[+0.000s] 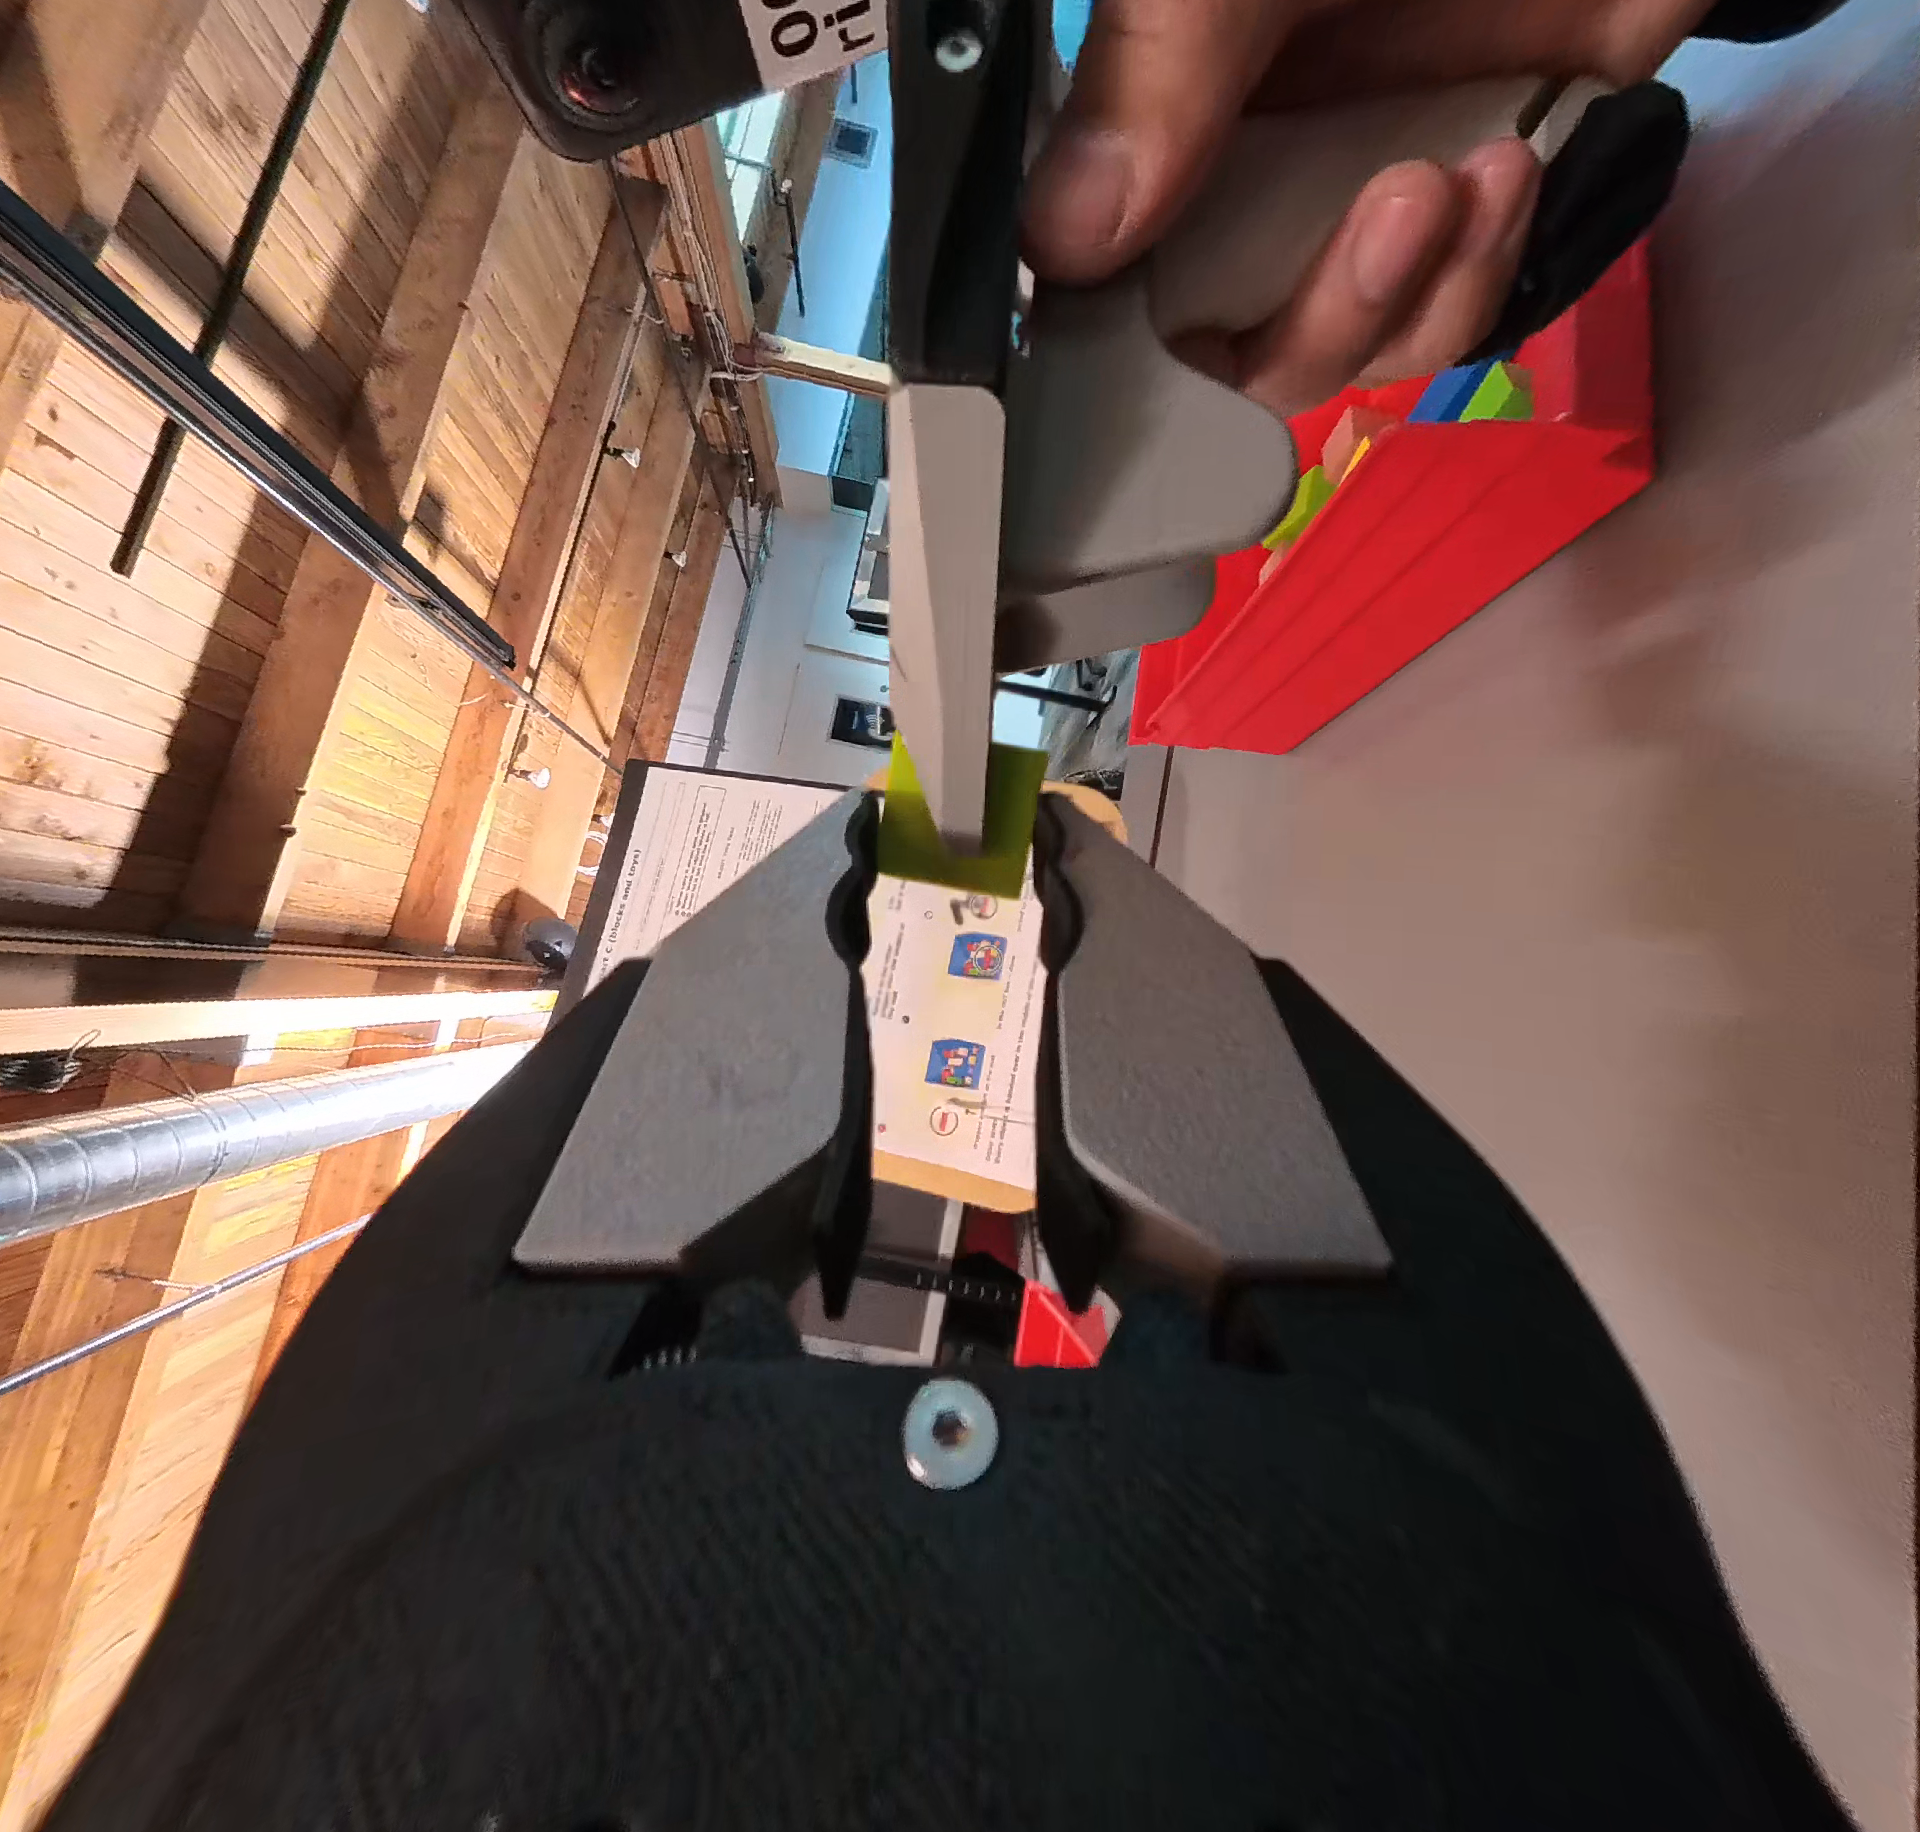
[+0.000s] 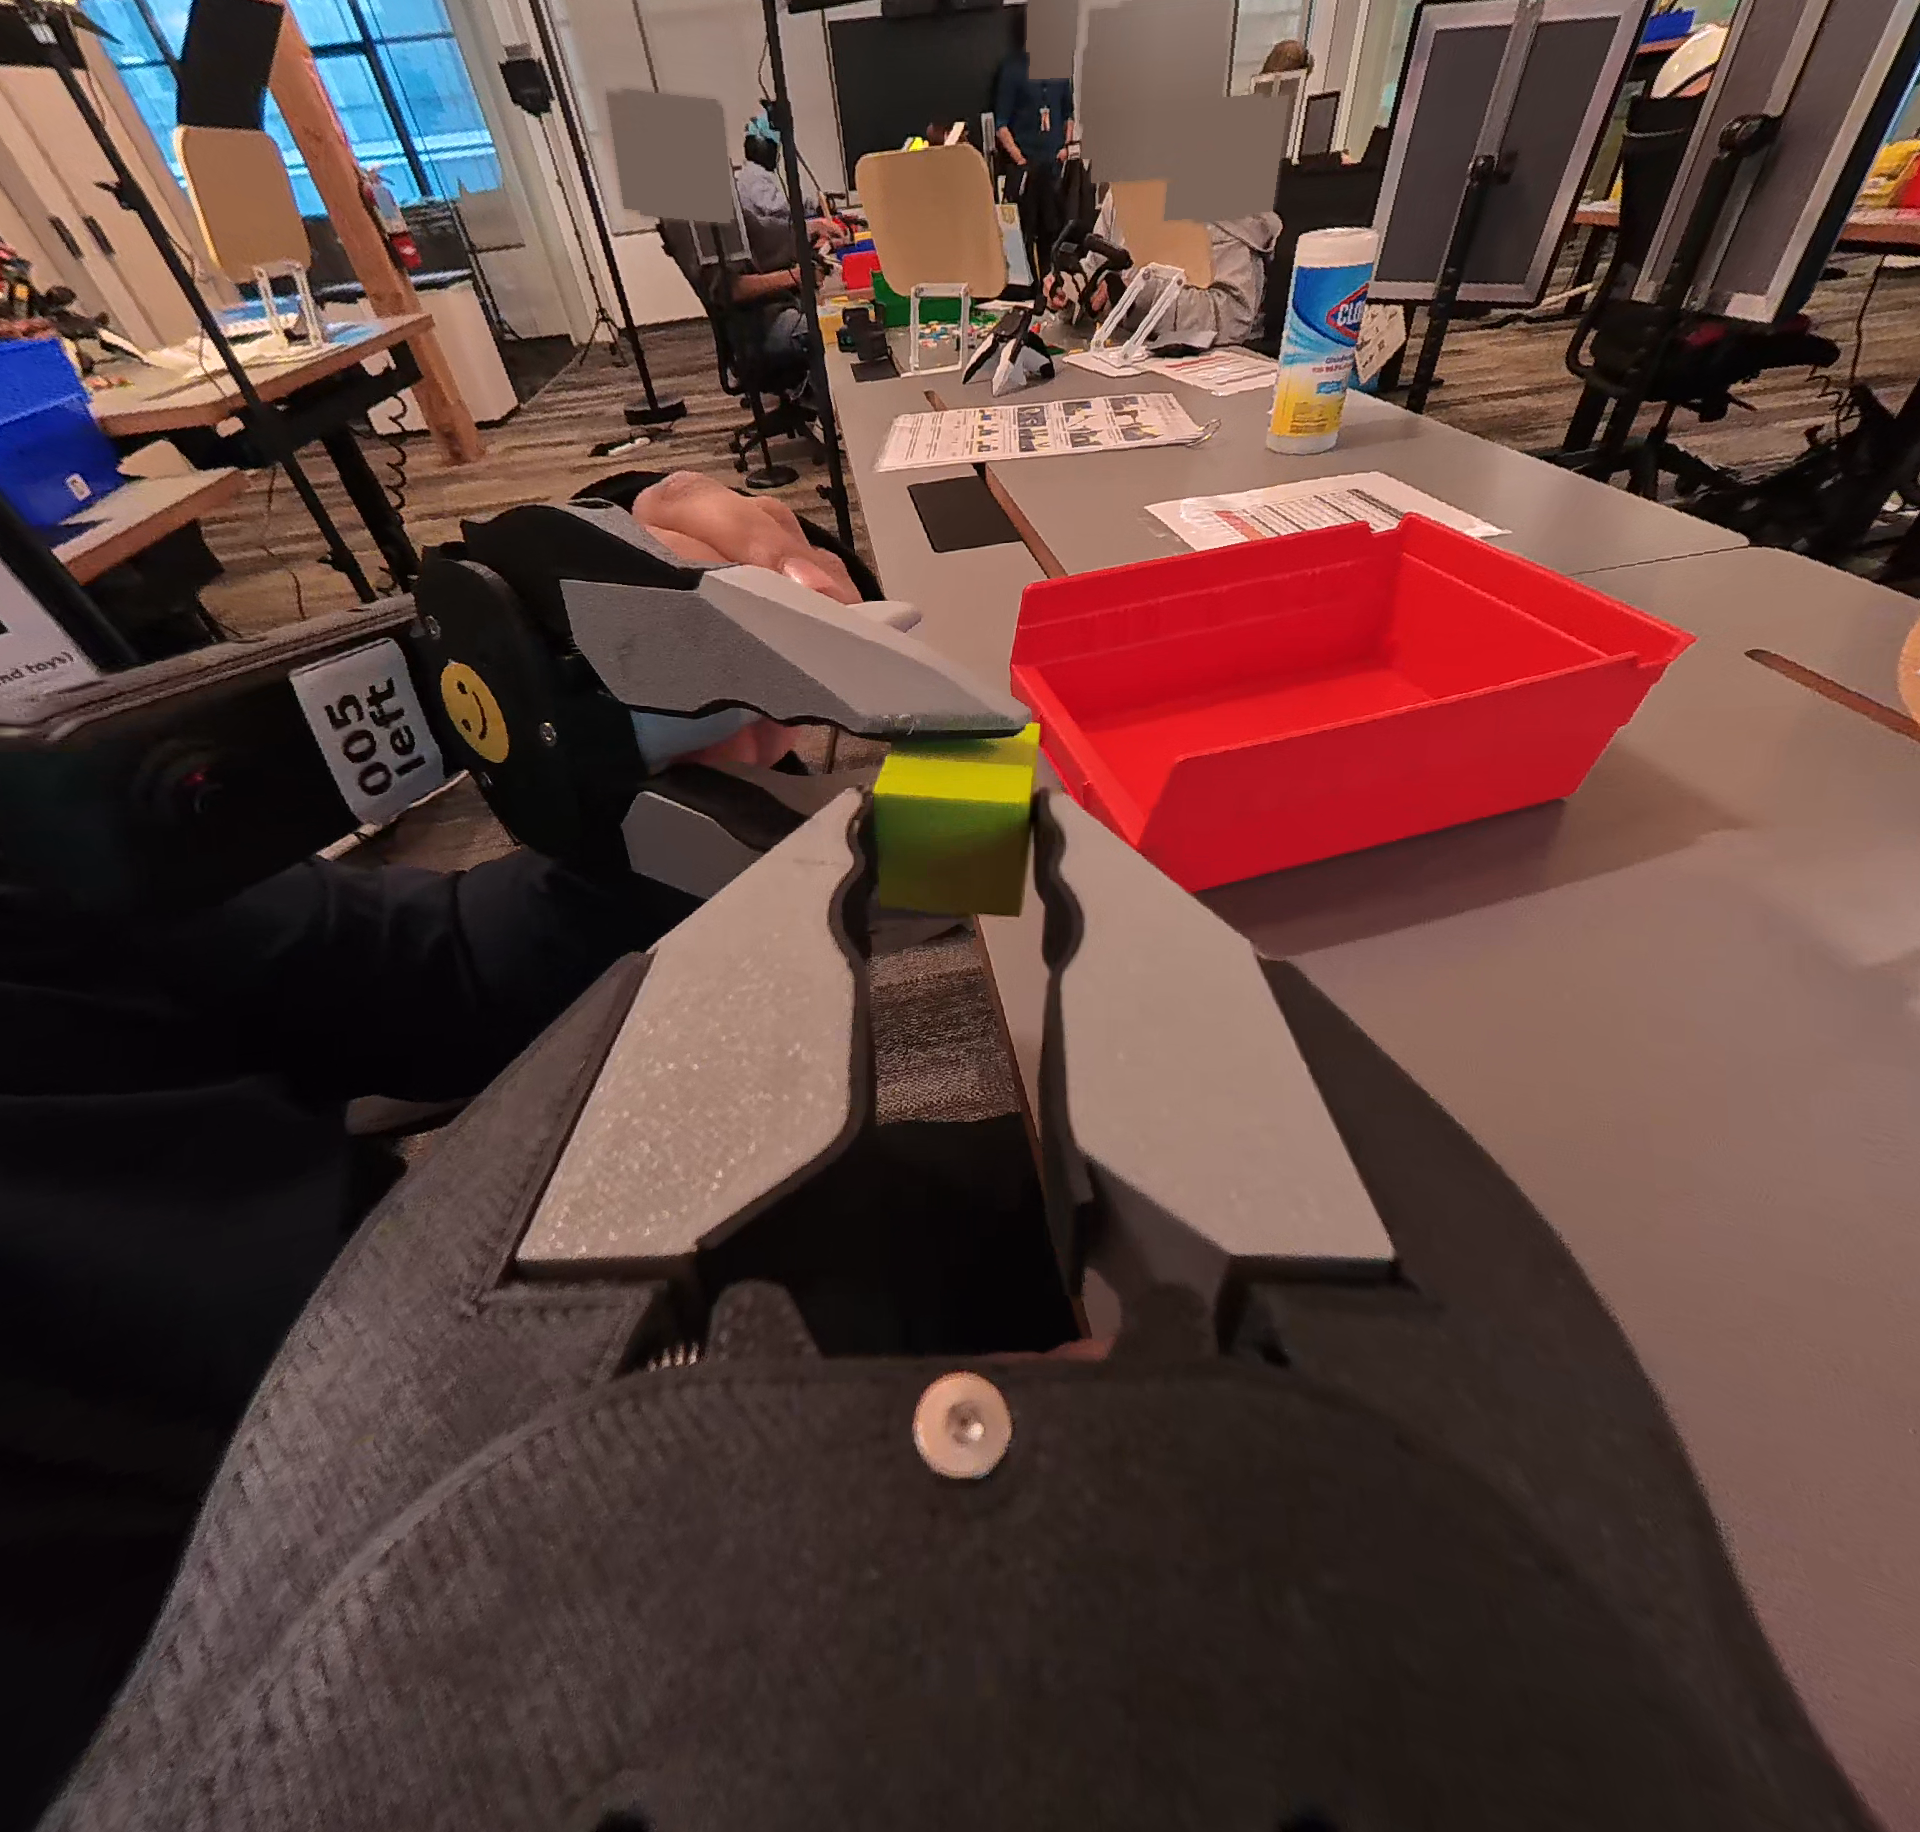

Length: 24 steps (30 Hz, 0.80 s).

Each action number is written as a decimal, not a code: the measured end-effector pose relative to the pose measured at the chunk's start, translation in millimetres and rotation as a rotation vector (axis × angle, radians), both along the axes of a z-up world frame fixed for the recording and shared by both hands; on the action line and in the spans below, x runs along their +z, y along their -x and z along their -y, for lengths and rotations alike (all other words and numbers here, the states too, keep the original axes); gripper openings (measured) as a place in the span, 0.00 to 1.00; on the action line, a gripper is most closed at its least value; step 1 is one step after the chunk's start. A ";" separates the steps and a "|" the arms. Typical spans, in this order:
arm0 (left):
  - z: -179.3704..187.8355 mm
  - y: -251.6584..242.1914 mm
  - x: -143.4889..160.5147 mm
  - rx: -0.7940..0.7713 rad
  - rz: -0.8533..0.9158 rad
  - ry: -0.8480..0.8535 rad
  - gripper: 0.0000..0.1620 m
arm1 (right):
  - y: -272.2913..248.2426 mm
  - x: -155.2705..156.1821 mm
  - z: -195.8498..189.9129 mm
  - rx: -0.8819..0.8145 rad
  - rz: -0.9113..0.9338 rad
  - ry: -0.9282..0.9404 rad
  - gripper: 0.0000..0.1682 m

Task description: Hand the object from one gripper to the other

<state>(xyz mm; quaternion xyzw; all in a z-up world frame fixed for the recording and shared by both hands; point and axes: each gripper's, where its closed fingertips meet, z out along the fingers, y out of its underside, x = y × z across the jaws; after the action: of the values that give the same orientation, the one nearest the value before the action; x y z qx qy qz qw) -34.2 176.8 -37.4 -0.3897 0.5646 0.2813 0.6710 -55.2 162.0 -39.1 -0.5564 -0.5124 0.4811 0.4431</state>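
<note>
A lime-green cube (image 2: 951,832) is held in the air near the table's front edge. My right gripper (image 2: 954,847) is shut on its two sides. My left gripper comes in from the left, and its upper finger (image 2: 831,681) lies on the cube's top. Its lower finger is hidden. In the left wrist view, my left gripper (image 1: 956,832) has both pads against the cube (image 1: 914,837). One finger (image 1: 940,639) of the right gripper crosses in front of the cube from above. Both grippers grip the cube at once.
An empty red bin (image 2: 1299,702) stands on the grey table (image 2: 1558,1003) just beyond the cube. Another red bin (image 1: 1403,556) holds coloured blocks. A wipes canister (image 2: 1320,338) and printed sheets (image 2: 1039,426) lie farther back. An instruction board (image 1: 956,1003) stands ahead of the left gripper. My left and right fingertips are right by each other.
</note>
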 end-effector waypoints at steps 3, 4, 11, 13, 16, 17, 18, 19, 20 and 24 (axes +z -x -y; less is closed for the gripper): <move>-2.6 1.3 -2.1 0.014 -0.009 0.005 0.17 | 1.0 -2.1 -2.6 -0.022 0.014 -0.029 0.16; -3.4 1.5 -2.8 0.017 -0.009 0.008 0.17 | 1.1 -2.7 -3.4 -0.030 0.020 -0.039 0.15; -5.8 4.2 -2.6 0.013 0.053 0.066 0.13 | -13.1 4.0 -22.5 -0.117 0.024 -0.084 0.15; -3.6 5.9 -4.4 -0.004 0.043 0.081 0.03 | -30.4 13.7 -38.3 -0.177 0.002 -0.092 0.15; -4.9 11.4 -0.6 0.003 0.073 0.092 0.00 | -76.9 23.0 -87.4 -0.382 0.014 -0.151 0.15; -6.4 13.2 -0.4 0.010 0.081 0.102 0.00 | -97.9 20.1 -108.8 -0.470 0.047 -0.162 0.15; -8.2 14.7 -0.3 0.018 0.089 0.108 0.00 | -120.0 14.4 -129.1 -0.551 0.086 -0.156 0.15; -10.1 15.8 -0.5 0.025 0.093 0.112 0.00 | -141.9 6.8 -147.1 -0.622 0.125 -0.135 0.15; -11.8 16.5 -1.3 0.030 0.095 0.116 0.00 | -162.2 -3.1 -161.9 -0.677 0.167 -0.101 0.15; -16.6 15.1 -4.0 0.040 0.087 0.116 0.00 | -220.3 -48.8 -199.0 -0.807 0.338 0.026 0.15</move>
<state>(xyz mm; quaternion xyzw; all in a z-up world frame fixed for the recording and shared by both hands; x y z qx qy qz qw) -49.3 193.4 -41.5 -0.4510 0.5424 0.2442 0.6655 165.1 361.1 -87.9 -0.7885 -0.3131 0.1777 0.4986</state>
